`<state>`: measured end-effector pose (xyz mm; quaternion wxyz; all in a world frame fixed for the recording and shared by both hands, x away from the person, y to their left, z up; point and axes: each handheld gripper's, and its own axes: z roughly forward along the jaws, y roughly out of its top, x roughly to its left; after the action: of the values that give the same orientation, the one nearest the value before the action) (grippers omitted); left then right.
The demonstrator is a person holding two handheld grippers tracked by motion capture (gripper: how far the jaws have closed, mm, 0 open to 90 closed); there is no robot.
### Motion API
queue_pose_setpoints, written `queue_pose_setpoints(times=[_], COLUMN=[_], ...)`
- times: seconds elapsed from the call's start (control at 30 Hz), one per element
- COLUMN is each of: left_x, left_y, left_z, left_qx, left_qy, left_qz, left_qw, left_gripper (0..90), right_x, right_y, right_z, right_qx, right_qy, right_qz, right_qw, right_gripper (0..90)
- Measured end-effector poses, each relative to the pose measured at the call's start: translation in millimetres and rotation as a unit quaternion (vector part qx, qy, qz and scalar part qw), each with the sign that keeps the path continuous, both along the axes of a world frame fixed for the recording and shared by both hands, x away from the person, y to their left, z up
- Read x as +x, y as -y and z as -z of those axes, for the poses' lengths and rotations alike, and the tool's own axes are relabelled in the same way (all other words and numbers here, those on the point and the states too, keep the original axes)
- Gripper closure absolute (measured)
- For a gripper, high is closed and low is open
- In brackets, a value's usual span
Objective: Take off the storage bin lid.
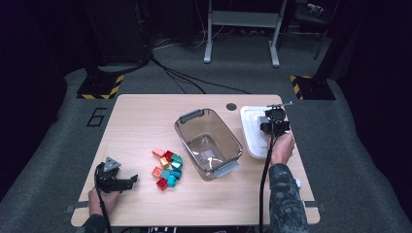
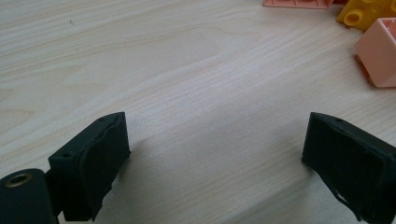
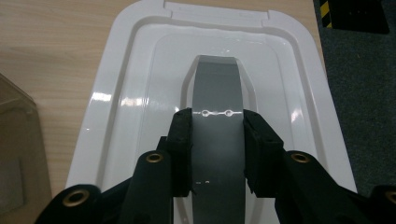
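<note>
The white lid (image 3: 140, 88) lay flat at the counter's (image 1: 145, 116) right edge, just right of the clear bin (image 1: 208, 142), its grey handle (image 3: 217, 140) clamped lengthwise in the right gripper (image 3: 217, 154), while the left gripper (image 2: 215, 154) gaped empty.

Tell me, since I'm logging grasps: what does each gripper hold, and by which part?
The right gripper is shut on the white lid by its grey handle. The left gripper is open and holds nothing.

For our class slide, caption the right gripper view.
Right hand-held gripper shut on the grey handle of a white lid.
</note>
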<state>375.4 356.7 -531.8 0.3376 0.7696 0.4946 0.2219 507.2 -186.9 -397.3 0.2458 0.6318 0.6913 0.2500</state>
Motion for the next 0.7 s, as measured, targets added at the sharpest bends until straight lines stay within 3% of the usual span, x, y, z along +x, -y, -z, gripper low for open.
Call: queue_pose_setpoints(times=[0.57, 0.7], left_x=[-0.1, 0.0], left_y=[0.1, 0.1], left_z=[0.0, 0.0], left_qx=[0.0, 0.0], left_qy=[0.0, 0.0], left_qz=[0.0, 0.0], left_qw=[1.0, 1.0], left_gripper=[7.0, 7.0], right_x=[17.7, 26.2], right_y=[-11.1, -15.4], right_z=[43.5, 57.7], right_qx=[-0.011, -0.023], right_qy=[-0.031, -0.049], right_qz=[0.012, 0.015], right_qw=[0.9994, 0.9984], right_gripper=[67.0, 67.0])
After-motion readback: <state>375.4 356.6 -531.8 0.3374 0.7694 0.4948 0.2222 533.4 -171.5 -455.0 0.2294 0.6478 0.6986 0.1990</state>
